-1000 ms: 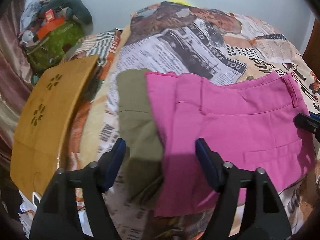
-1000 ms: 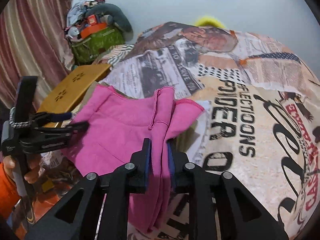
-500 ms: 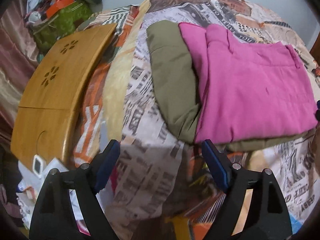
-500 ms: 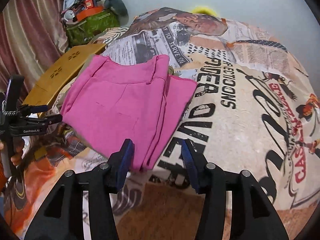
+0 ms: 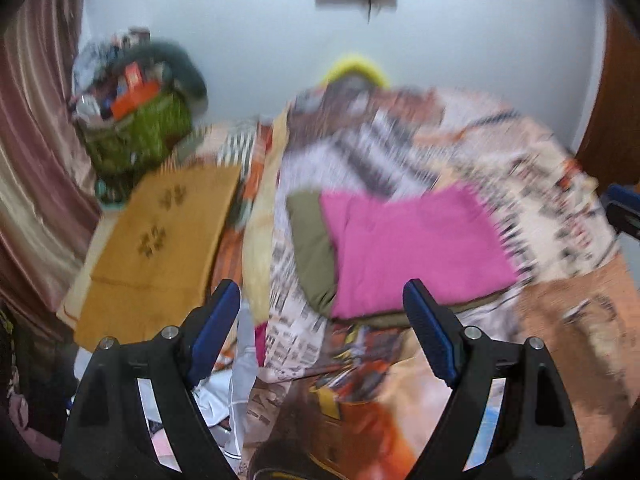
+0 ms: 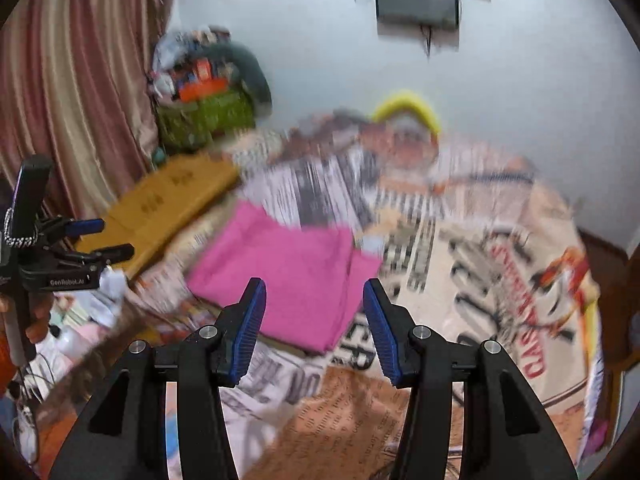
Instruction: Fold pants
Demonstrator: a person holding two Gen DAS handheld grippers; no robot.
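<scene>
The pink pants (image 5: 416,248) lie folded into a flat rectangle on the printed bedspread (image 5: 400,144), on top of a folded olive garment (image 5: 312,248) that sticks out at their left and near edges. My left gripper (image 5: 320,324) hangs open above and short of the pile, with nothing between its blue pads. In the right wrist view the pink pants (image 6: 288,272) lie beyond my right gripper (image 6: 314,330), which is open and empty, clear of the cloth. The left gripper (image 6: 96,236) shows at that view's left edge, held by a hand. Both views are motion-blurred.
A wooden lap tray (image 5: 160,248) lies left of the bed. A green bag (image 5: 136,136) stuffed with things stands by the curtain (image 5: 32,160). Loose clutter (image 6: 96,308) lies on the floor at the near left. A yellow object (image 6: 408,108) peeks behind the bed.
The right gripper let go of the pink pants' edge and opened. Both grippers pulled back and up from the pile, which now lies flat and smaller in view.
</scene>
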